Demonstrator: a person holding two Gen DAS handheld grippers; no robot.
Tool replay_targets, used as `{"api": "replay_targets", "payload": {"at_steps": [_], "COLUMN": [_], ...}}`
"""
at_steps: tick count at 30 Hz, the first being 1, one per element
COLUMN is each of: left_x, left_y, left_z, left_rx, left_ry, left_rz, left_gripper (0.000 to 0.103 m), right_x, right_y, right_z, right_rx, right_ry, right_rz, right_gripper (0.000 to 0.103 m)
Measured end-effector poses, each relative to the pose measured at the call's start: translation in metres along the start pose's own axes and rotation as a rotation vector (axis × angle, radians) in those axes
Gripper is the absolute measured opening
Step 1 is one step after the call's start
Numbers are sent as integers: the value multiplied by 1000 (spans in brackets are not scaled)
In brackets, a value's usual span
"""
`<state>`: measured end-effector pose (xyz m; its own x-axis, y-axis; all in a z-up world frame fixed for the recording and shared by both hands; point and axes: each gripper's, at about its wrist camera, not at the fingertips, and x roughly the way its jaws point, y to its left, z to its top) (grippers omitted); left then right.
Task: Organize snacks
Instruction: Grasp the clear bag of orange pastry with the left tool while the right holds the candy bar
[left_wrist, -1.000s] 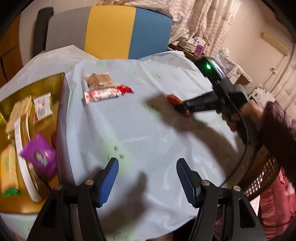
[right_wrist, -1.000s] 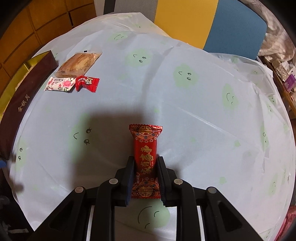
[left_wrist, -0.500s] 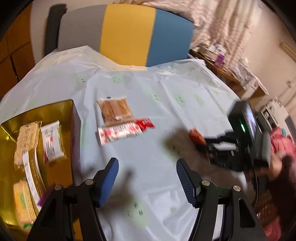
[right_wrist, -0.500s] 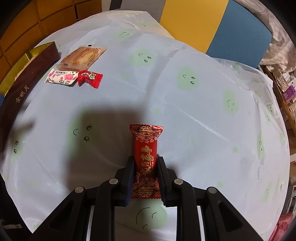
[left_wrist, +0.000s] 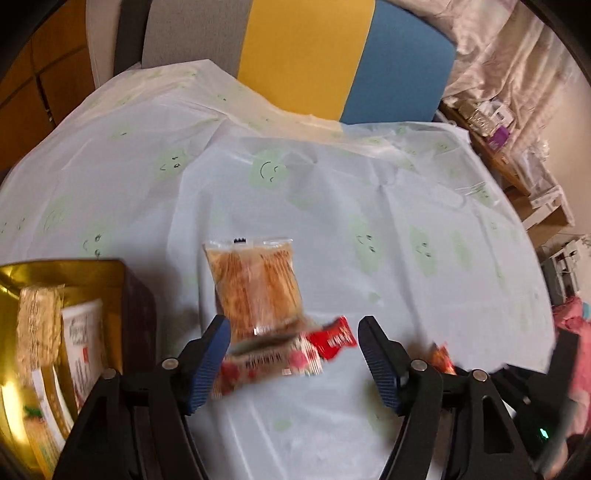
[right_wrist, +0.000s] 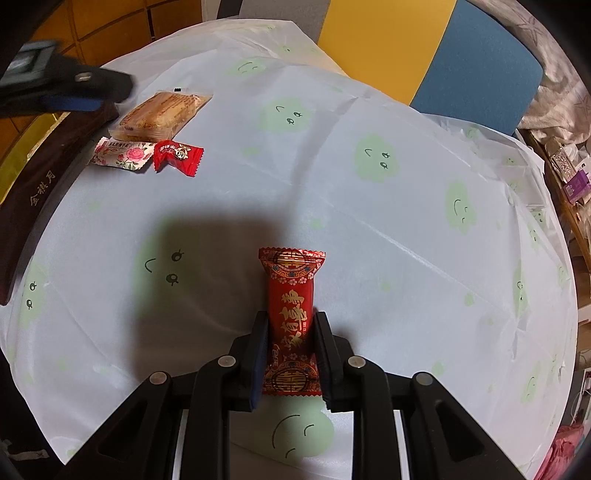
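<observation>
The right gripper (right_wrist: 290, 354) has its jaws pinching the long red snack packet (right_wrist: 291, 314) at its lower half; the packet's upper end projects forward over the counter (right_wrist: 369, 229), well apart from the gold box (left_wrist: 92, 269).

The left gripper (left_wrist: 293, 360) has its jaws spread and opening, with nothing pressed between them. It hangs just beside the gold box, over three loose snacks that lie near the box's dark outer wall: a clear-wrapped pastry (left_wrist: 255, 284), a rose-printed packet (right_wrist: 123, 153) and a small red candy (right_wrist: 177, 157).

Risks from this position:
- The rose-printed packet and the small red candy lie touching or nearly so. A closure on one is likely to catch the other and drag it along or drop it.
- The pastry partly overlaps the rose-printed packet in the left wrist view. A grip on the lower item may shift the upper one.
- The thin plastic cover on the counter is creased and may bunch between the jaws.
- The right grip sits low on the red packet, so the free end may sag or pivot.

Limits of view:
- The left wrist view is blurred, so print and edges of the three snacks are unclear there.
- The gold box is cut off at the frame edge, and its contents are only partly visible.
- Whether the red packet rests on the counter cannot be told.
</observation>
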<state>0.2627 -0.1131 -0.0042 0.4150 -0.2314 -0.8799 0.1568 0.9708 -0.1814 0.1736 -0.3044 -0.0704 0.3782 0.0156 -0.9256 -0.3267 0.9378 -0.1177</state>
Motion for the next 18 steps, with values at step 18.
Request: {"api": "replay_targets", "payload": {"at_steps": [18], "left_x": [60], "left_y": [4], "left_z": [17], "left_rx": [51], "left_ry": [44], "left_rz": [155], "left_gripper": [61], "right_x": [0], "right_y": [-2], "right_z": [0], "right_rx": [-2], "right_ry": [0], "right_rz": [2], "right_gripper": [24]}}
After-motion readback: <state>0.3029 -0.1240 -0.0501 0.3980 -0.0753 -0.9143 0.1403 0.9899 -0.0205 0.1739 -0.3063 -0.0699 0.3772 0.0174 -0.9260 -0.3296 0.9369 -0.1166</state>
